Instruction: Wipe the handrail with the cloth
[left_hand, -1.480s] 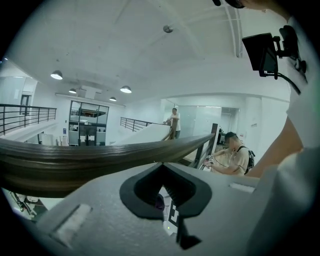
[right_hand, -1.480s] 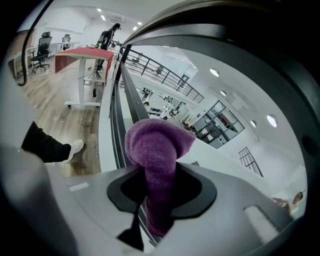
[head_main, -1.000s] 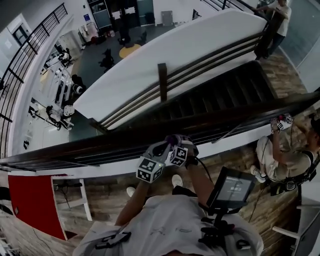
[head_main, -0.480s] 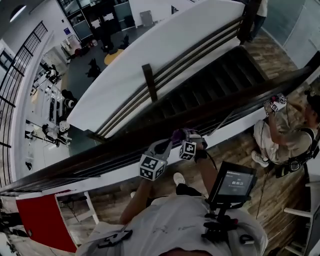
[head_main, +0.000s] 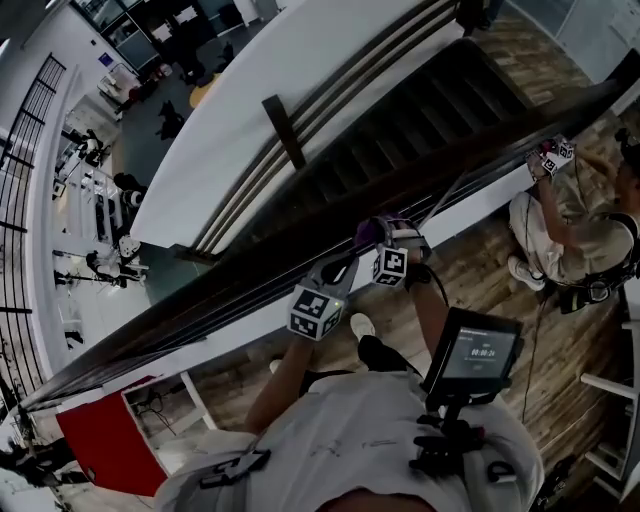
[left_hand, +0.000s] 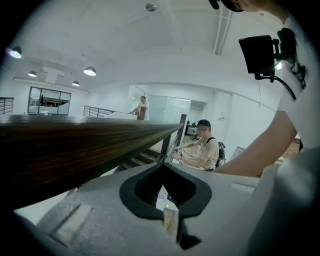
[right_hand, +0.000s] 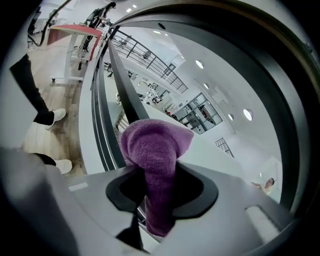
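Right gripper (head_main: 376, 238) jaws pinch cloth (right_hand: 150, 150) at handrail (head_main: 200, 292), just opening: cloth may slip. Left gripper (head_main: 343, 270) jaws apparently closed, empty.

The right claw (head_main: 385, 232) and the left claw (head_main: 343, 266) now sit farther up and to the right along the handrail (head_main: 200, 298) in the head view. The right claw's jaws have just been opening a little, with the purple cloth (head_main: 367, 233) between them. The other person (head_main: 565, 215) appears higher in that view.
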